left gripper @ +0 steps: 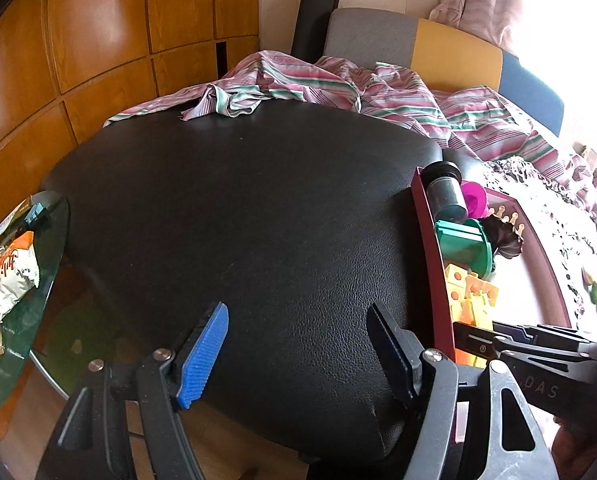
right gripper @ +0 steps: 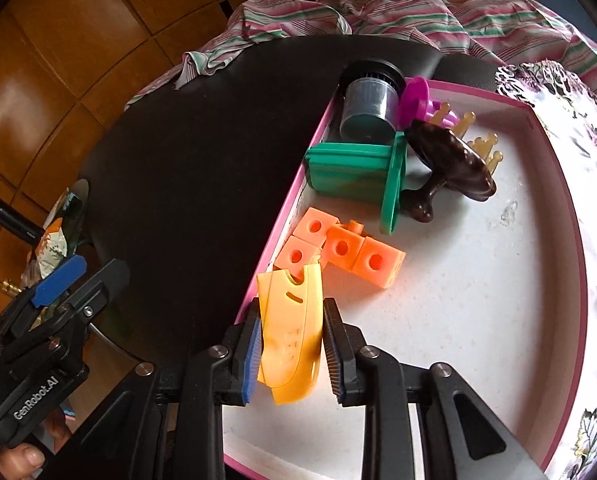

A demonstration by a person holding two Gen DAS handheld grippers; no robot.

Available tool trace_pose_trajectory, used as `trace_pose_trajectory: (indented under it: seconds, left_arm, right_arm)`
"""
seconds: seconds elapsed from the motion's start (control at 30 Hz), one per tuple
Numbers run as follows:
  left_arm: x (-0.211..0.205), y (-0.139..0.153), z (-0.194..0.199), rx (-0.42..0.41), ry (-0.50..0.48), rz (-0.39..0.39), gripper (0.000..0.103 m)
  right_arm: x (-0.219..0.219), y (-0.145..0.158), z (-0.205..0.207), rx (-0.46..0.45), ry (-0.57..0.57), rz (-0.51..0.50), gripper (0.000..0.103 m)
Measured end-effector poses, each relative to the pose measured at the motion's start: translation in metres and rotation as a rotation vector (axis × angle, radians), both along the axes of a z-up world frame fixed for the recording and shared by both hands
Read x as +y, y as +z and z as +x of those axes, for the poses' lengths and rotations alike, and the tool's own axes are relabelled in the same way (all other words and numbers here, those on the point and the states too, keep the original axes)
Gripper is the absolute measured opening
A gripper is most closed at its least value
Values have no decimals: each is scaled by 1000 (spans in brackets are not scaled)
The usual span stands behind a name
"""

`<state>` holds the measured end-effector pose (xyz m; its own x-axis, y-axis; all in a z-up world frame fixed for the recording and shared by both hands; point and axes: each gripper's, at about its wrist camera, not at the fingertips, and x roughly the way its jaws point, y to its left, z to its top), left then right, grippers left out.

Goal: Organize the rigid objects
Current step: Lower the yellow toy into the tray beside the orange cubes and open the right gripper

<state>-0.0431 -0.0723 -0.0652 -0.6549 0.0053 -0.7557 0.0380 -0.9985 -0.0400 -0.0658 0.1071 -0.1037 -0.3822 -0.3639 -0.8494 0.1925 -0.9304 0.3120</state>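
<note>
Right gripper (right gripper: 292, 346) is clamped on a yellow plastic piece (right gripper: 290, 336) over the pink-rimmed tray (right gripper: 554, 184); left gripper (left gripper: 298, 344) hangs open above the black cushion (left gripper: 238, 208).

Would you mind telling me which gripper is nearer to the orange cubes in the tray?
Right. The right gripper, shut on a yellow plastic piece, is over the tray just short of the orange cubes. The left gripper is open above the black cushion, outside the tray.
</note>
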Motion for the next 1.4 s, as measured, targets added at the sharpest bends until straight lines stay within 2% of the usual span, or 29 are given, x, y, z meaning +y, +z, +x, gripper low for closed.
trace_pose_trajectory:
  seconds: [0.33, 0.7, 0.93, 1.4]
  left_arm:
    - [2, 3, 3, 4, -7, 7, 72]
    - [4, 5, 6, 10, -12, 8, 72]
    - [8, 8, 7, 17, -23, 3, 72]
    - [20, 11, 10, 15, -54, -10, 72]
  right_arm:
    - [10, -1, 4, -37, -12, -68, 30]
    - [16, -5, 12, -47, -22, -75, 35]
    - [19, 3, 17, -3, -24, -79, 39]
    - [35, 17, 28, 46, -41, -48, 39]
